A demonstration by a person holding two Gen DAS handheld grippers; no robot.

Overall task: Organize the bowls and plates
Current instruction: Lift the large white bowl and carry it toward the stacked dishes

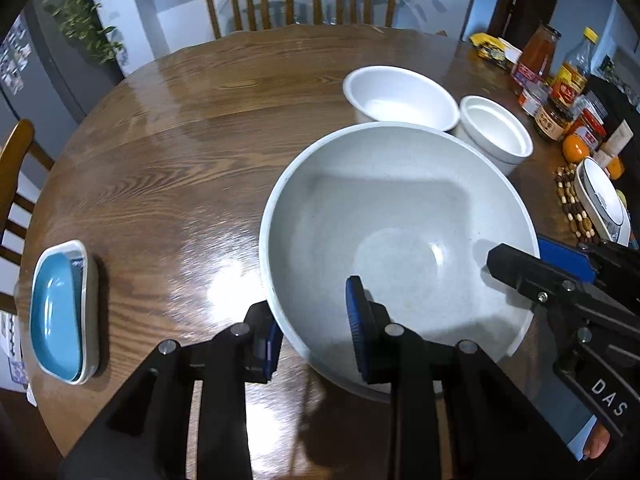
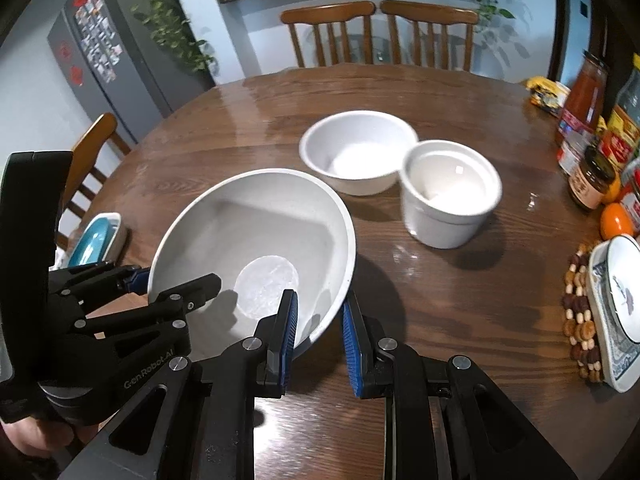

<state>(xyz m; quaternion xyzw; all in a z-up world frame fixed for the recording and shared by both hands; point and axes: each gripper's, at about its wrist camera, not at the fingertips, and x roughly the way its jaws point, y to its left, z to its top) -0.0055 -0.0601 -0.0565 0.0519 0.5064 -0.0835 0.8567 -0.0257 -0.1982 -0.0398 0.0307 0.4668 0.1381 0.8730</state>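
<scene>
A large pale grey bowl [image 1: 400, 232] is held tilted above the round wooden table [image 1: 180, 152]. My left gripper [image 1: 316, 328] straddles its near-left rim, one finger outside and one inside, and grips it. My right gripper [image 2: 320, 332] grips the opposite rim of the same bowl [image 2: 256, 232] in the same way; it shows at the right of the left wrist view [image 1: 520, 264]. Beyond the bowl stand a wide white bowl [image 2: 358, 152] and a straight-sided white bowl [image 2: 450, 192]. A blue dish stacked in a white dish [image 1: 60, 312] sits at the left edge.
Jars, sauce bottles and oranges [image 2: 596, 152] crowd the right side. A blue-patterned dish [image 2: 616, 312] lies on a beaded trivet at the right edge. Wooden chairs [image 2: 380, 32] stand behind the table and another at the left.
</scene>
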